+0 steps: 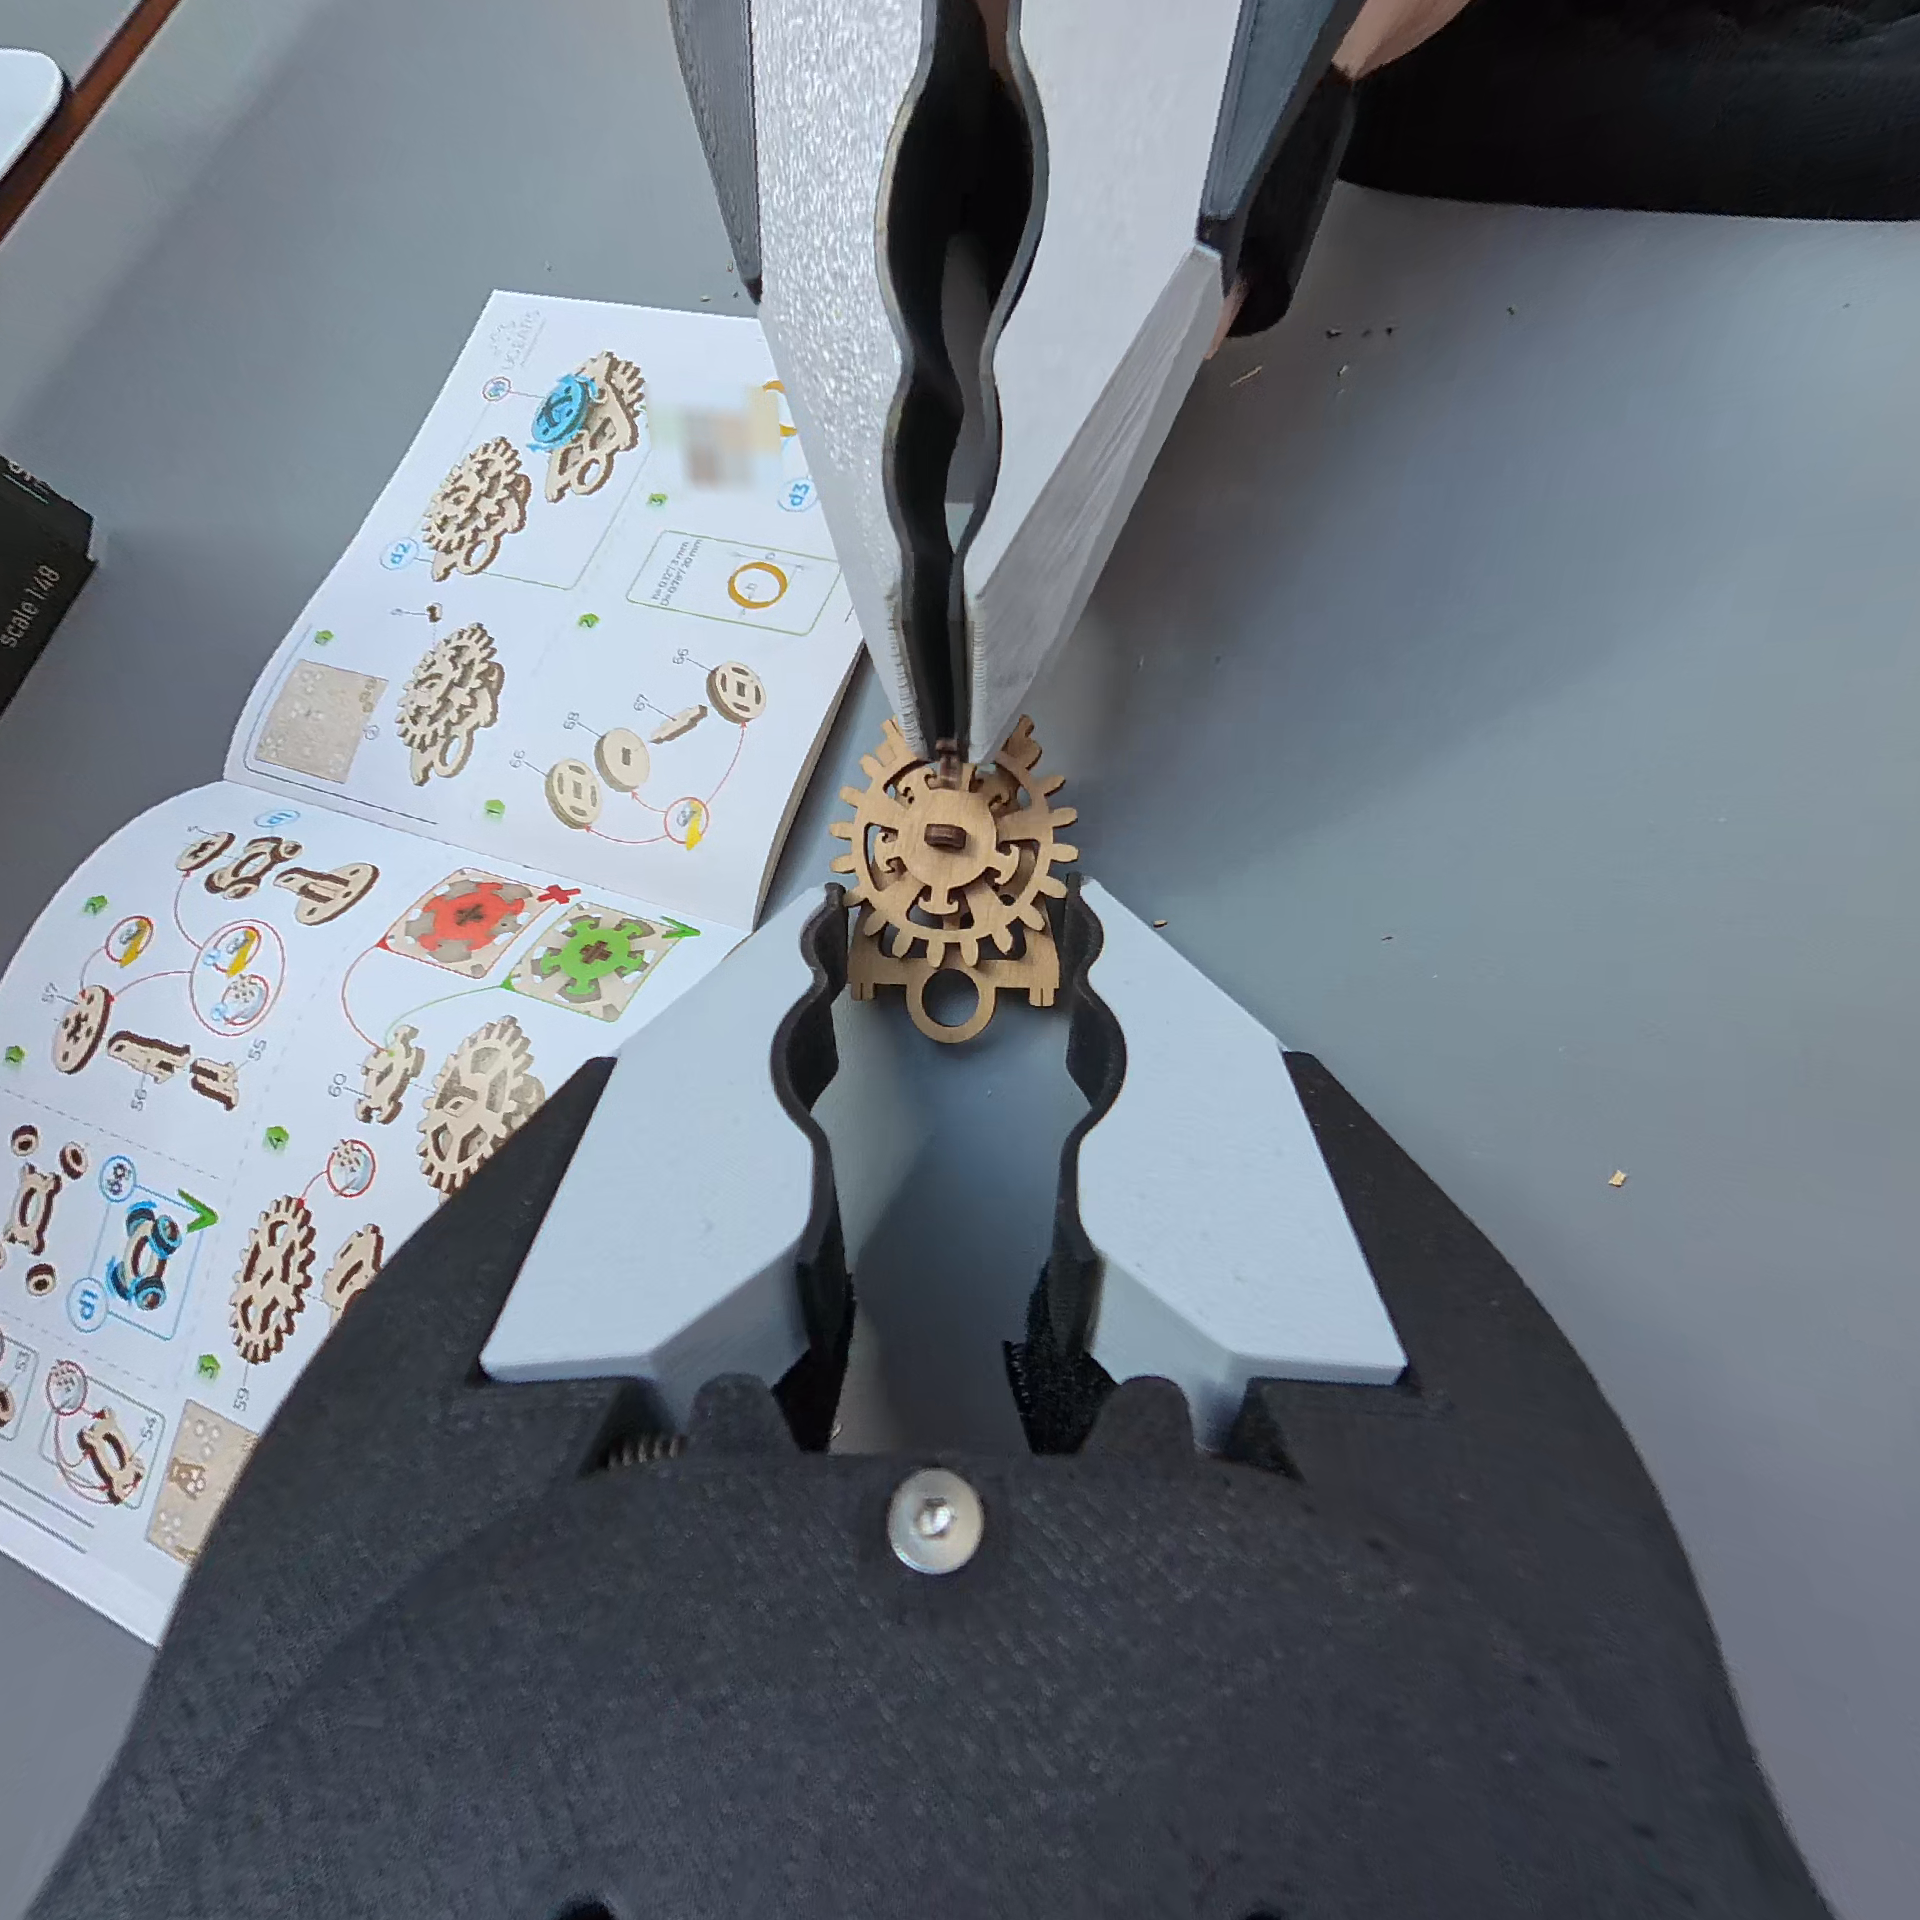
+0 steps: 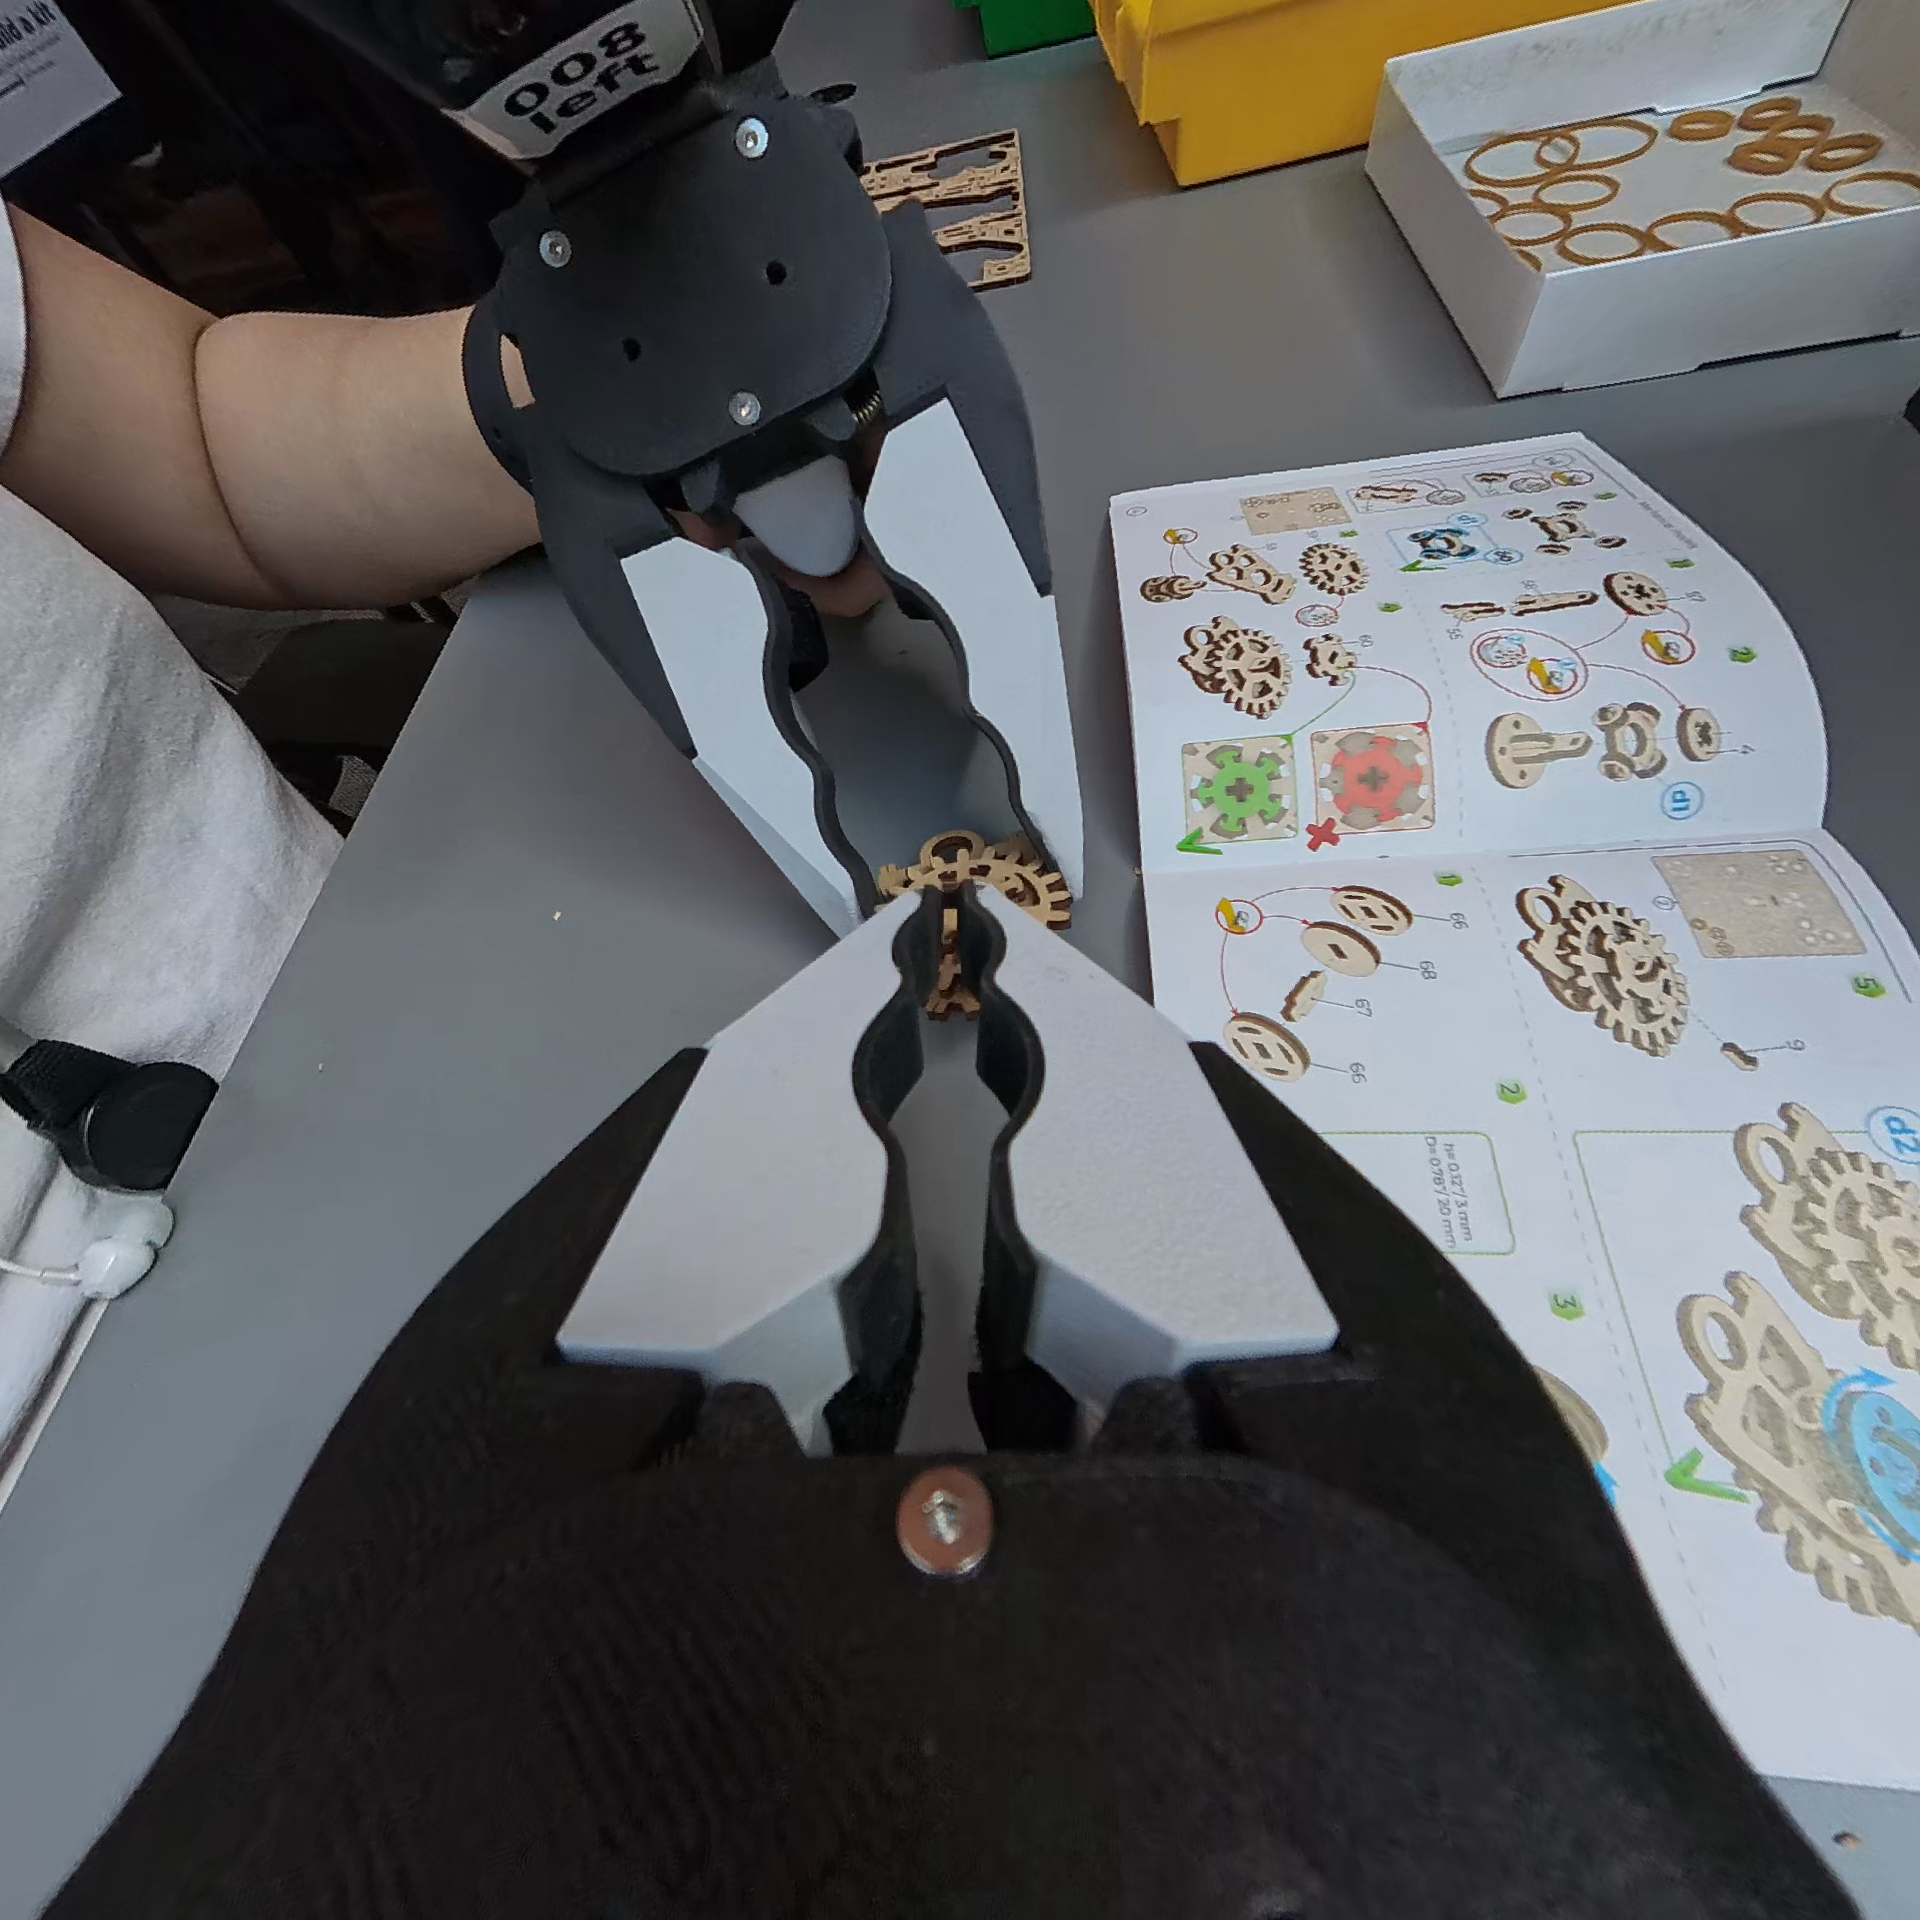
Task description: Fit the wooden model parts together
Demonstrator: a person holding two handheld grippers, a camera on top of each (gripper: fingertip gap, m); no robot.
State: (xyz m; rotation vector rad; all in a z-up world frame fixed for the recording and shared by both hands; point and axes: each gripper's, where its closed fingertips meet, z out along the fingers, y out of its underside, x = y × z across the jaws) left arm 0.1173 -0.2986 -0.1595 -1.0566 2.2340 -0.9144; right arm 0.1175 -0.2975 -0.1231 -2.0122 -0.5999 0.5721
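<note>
A small wooden gear assembly (image 1: 951, 883), a toothed gear on a flat plate with a ring tab, stands upright on the grey table. My left gripper (image 1: 954, 920) is shut on the sides of its plate. My right gripper (image 1: 940, 727) comes from the far side, jaws nearly together, pinching a small dark wooden pin (image 1: 945, 752) at the gear's top edge. In the right wrist view my right gripper (image 2: 940, 909) sits over the assembly (image 2: 997, 878), which the left gripper (image 2: 966, 883) holds from beyond. The pin is hidden there.
An open instruction booklet (image 1: 468, 831) lies beside the work, also in the right wrist view (image 2: 1507, 935). A white box (image 2: 1714, 312) of wooden rings, a yellow bin (image 2: 1299, 83) and a punched wooden sheet (image 2: 966, 208) sit farther back. A person's forearm (image 2: 312, 447) crosses the table edge. Left and right tips are no more than a few centimetres apart.
</note>
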